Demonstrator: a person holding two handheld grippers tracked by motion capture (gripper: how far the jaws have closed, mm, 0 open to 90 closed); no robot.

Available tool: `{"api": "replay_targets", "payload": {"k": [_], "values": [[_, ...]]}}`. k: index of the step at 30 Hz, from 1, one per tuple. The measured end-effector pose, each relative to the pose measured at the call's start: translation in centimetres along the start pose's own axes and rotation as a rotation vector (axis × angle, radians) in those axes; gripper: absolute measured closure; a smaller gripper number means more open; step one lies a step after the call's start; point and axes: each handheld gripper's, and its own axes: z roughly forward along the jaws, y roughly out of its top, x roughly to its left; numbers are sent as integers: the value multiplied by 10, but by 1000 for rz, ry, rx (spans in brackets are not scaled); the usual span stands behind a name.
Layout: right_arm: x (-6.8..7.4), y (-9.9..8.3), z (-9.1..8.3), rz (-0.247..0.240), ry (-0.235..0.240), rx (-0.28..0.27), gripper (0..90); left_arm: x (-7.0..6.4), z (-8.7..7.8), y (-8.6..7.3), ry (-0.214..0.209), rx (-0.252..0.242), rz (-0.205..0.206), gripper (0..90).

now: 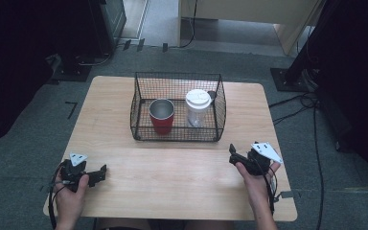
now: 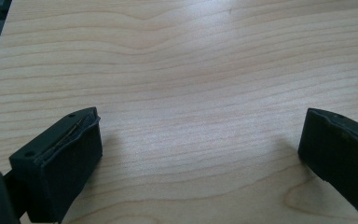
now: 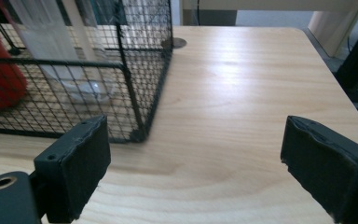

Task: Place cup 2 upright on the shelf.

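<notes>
A black wire basket (image 1: pixel 177 134) stands at the middle back of the wooden table (image 1: pixel 172 167). Inside it are a red cup (image 1: pixel 162 117) with a metal inside, on the left, and a clear tumbler (image 1: pixel 198 108) with a white lid, on the right. My left gripper (image 1: pixel 98 173) rests near the front left corner, held in a hand, jaws open over bare wood (image 2: pixel 200 126). My right gripper (image 1: pixel 233 155) sits front right, also open and empty (image 3: pixel 193 135). In the right gripper view the basket's corner (image 3: pixel 140 93) is just ahead on the left, with the red cup (image 3: pixel 0 79) and tumbler (image 3: pixel 60 51) behind the mesh.
A small dark round disc (image 3: pixel 174 43) lies on the table behind the basket's right corner. Bare wood stretches between the grippers and the basket. Cables (image 1: pixel 311 110) run over the grey floor at the right, and dark stands rise at both back corners.
</notes>
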Motion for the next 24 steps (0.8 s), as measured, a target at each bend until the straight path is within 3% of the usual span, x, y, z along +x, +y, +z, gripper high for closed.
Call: {"api": "replay_targets", "payload": {"k": [24], "values": [[-58, -44, -18, 49, -104, 91, 86, 0, 0, 0, 0, 0, 0, 0]]}}
